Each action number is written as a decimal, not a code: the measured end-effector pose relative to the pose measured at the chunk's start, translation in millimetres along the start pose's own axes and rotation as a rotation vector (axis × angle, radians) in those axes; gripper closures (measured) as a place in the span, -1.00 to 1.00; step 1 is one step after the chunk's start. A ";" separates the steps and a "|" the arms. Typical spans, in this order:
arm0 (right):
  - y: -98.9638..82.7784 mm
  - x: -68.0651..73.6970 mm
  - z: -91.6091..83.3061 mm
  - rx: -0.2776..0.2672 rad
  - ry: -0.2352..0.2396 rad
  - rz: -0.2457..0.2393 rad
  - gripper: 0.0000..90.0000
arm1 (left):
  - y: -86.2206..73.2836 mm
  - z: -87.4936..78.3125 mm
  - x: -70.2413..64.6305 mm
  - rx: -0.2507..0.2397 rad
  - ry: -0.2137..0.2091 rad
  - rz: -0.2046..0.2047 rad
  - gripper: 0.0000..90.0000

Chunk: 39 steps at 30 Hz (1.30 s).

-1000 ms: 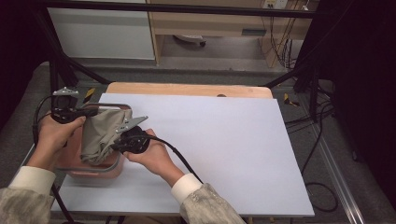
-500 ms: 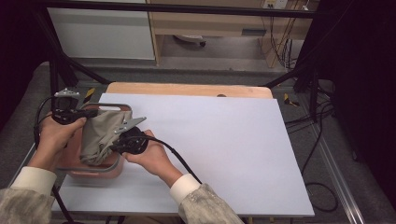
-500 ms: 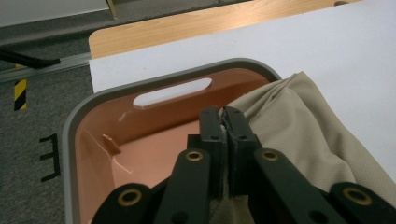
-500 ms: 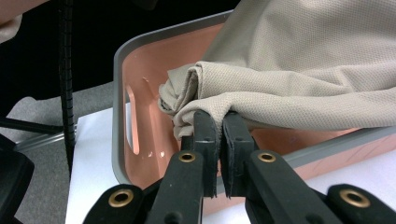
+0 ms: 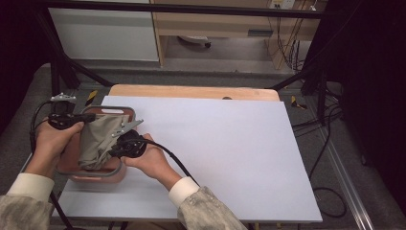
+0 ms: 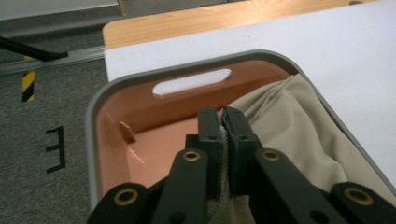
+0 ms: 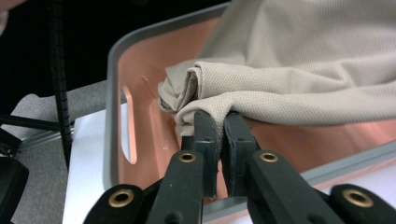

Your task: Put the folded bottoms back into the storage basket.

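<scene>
A salmon-pink bin with a grey rim (image 5: 125,110) sits at the table's left edge. A beige cloth (image 5: 99,137) hangs bunched over it, partly inside. My left gripper (image 5: 88,116) is shut on the cloth's far edge; in the left gripper view the jaws pinch the cloth (image 6: 299,126) above the bin floor (image 6: 154,149). My right gripper (image 5: 111,152) is shut on the near edge; in the right gripper view a folded bundle of cloth (image 7: 261,88) rises from the jaws, over the bin's inside wall (image 7: 149,116).
A white sheet (image 5: 225,153) covers the wooden table (image 5: 191,91). Cables trail from both grippers. Black frame legs and grey carpet (image 5: 28,96) lie left of the table; the bin's slot handle (image 6: 191,82) faces the far side.
The cloth and both grippers have sunk slightly lower into the bin; the hands have hardly shifted otherwise.
</scene>
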State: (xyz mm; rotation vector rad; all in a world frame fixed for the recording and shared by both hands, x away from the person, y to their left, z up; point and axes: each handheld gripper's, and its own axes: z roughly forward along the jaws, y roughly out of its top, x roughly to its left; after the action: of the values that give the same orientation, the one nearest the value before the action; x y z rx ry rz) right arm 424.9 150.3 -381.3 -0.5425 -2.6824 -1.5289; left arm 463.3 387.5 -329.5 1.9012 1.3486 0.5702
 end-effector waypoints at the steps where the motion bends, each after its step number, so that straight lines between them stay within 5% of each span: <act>1: -0.5 -0.5 0.2 0.007 -0.011 0.018 0.62 | -0.3 -0.5 0.9 -0.016 0.010 -0.001 0.76; 6: -0.2 -0.6 -26.4 -0.022 -0.054 0.022 0.16 | 0.3 -7.3 -8.0 -0.056 0.029 0.028 0.32; 10: -2.7 0.4 -59.4 -0.060 -0.143 -0.007 -0.23 | 0.8 -13.3 -23.1 -0.088 0.024 0.059 0.16; 21: -10.7 -8.9 -129.1 -0.082 -0.273 0.019 -0.79 | -2.3 -27.1 -71.8 -0.148 -0.021 0.099 -0.21; 28: -15.4 -19.8 -153.1 -0.130 -0.345 0.037 -0.85 | -9.8 -33.5 -94.2 -0.140 -0.008 0.120 -0.49; 39: -22.7 -34.7 -175.0 -0.139 -0.370 0.055 -0.85 | -35.0 -33.4 -127.1 -0.160 -0.081 0.133 -0.73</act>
State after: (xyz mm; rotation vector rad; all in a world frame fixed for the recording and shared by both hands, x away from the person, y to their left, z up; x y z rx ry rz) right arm 422.2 -16.7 -314.5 -0.9870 -2.7940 -1.7618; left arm 373.3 285.5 -328.3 1.8708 1.0982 0.6401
